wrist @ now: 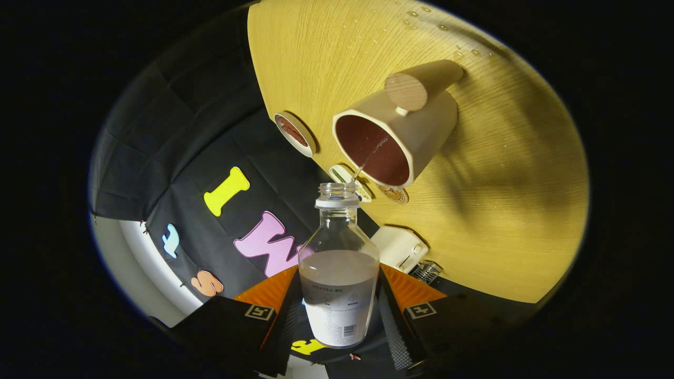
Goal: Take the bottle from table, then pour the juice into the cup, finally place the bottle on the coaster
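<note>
Tool (pixel 339 310) fingers pinch a clear bottle (pixel 338 273) from both sides, tipped so a thin stream of juice (pixel 371 155) runs from its open neck into the cup (pixel 392 139) just beyond on the wooden tabletop (pixel 500 200). A coaster (pixel 295 134) lies beside the cup. Tilting too far risks missing the rim and spilling

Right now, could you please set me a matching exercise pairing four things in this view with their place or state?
Things:
1. bottle
2. cup
3. coaster
4. gripper

Places or states:
A. on the table, beside the cup, nothing on it
B. shut on the bottle
C. tilted, open, part full
D. taking a thin stream from the bottle's mouth

Pairs: 1-C, 2-D, 3-A, 4-B
</note>
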A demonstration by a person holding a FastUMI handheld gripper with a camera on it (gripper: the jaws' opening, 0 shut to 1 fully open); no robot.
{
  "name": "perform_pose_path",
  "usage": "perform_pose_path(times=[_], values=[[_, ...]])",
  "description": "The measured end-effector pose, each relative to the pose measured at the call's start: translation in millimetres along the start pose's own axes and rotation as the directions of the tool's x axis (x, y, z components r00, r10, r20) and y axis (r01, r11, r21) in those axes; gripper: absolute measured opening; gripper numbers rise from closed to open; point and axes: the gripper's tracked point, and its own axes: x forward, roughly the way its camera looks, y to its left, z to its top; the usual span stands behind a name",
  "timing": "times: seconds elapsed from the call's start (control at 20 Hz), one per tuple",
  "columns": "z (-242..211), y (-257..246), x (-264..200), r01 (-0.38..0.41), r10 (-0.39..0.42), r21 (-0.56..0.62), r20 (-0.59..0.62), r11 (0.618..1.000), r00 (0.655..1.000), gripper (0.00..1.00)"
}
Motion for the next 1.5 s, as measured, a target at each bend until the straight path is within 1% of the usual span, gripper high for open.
perform_pose_path(times=[0.3,0.45,0.7,1.2,1.4,1.5], values=[[-2.0,-2.0,4.1,-0.007,0.007,0.022,0.013,1.0,1.0,0.75],[-2.4,-1.6,4.7,-0.011,0.009,0.052,0.029,0.999,1.0,0.75],[0.7,0.5,1.5,-0.033,0.029,0.079,0.052,0.996,0.998,0.75],[-0.5,2.0,2.7,-0.034,0.031,0.037,0.068,0.999,0.997,0.75],[-6.4,3.2,7.7,-0.026,0.027,-0.019,0.061,0.999,0.998,0.75],[-11.2,4.5,12.5,-0.031,0.036,-0.09,0.053,0.995,0.998,0.75]])
